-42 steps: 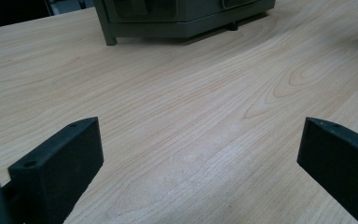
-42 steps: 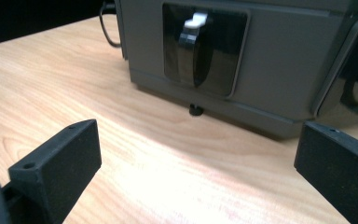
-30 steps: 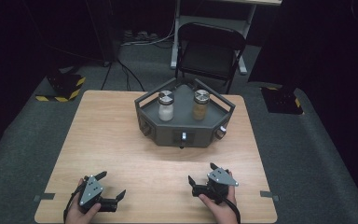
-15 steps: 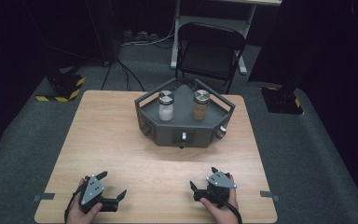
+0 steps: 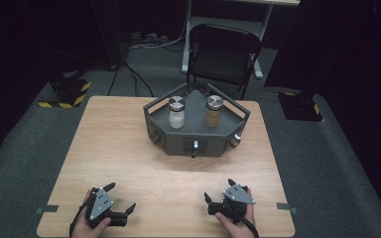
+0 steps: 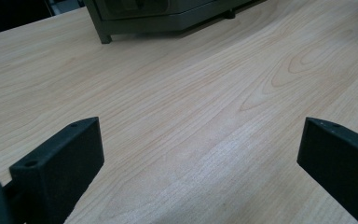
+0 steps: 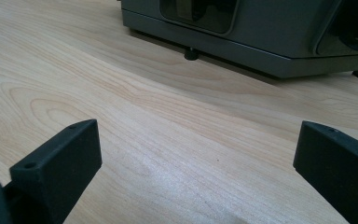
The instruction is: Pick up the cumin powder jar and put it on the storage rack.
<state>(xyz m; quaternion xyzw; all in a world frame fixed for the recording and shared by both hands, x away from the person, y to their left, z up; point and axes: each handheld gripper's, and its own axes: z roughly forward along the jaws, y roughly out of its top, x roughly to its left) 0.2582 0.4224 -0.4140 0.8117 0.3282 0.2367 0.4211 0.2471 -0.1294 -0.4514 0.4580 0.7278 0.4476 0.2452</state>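
Two grippers, left gripper (image 5: pixel 120 200), right gripper (image 5: pixel 219 190), agape, aimed tableward at grey tray (image 5: pixel 197 136)

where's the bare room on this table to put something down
Free: the wide strip of table left of the grey tray, and the middle patch between the tray and the left gripper and right gripper. Crowded: the tray, holding two jars.

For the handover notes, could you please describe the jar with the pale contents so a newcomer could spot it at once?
Start at the wooden table and find the dark grey angular tray at its far middle. Two silver-lidded jars stand on top; the pale jar is the left one, holding whitish contents, whereas its neighbour, the brown jar, holds brownish contents.
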